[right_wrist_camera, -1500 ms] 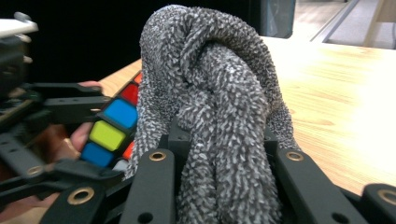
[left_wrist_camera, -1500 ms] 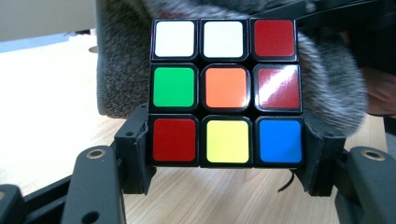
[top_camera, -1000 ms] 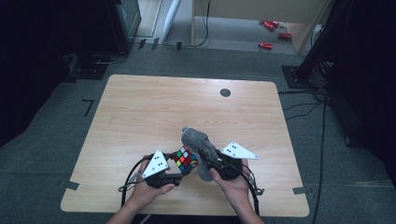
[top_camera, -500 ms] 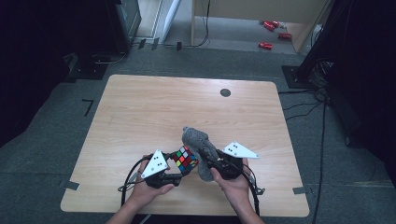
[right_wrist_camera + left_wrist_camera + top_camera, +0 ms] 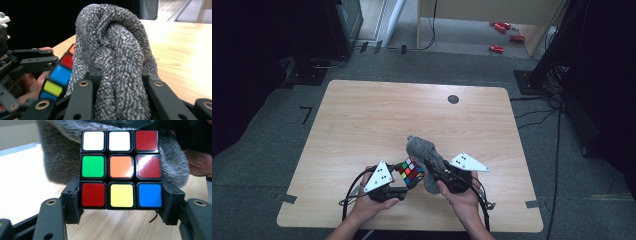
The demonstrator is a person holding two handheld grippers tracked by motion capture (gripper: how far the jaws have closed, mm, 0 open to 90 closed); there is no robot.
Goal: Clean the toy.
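Your left tongs [image 5: 121, 213] pinch Rubik's cube [image 5: 120, 168] steady, lower centre; right tongs [image 5: 117, 82] clamp bunched grey cloth [image 5: 115, 50] against cube, likely for wiping above table [image 5: 362, 115].

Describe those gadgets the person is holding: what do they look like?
Each gripper, left and right, is black, with two jointed jaws pinned by brass-ringed holes, a pale grey three-cornered plate with dark dots on top, and a black trailing cable. The forearms are bare, without sleeves.

Glossy plastic against nubbly cloth

The cube [image 5: 121, 169] has shiny, smooth plastic tiles; the grey cloth [image 5: 117, 57] looks rough and looped; the surface [image 5: 377, 120] is matt pale wood.
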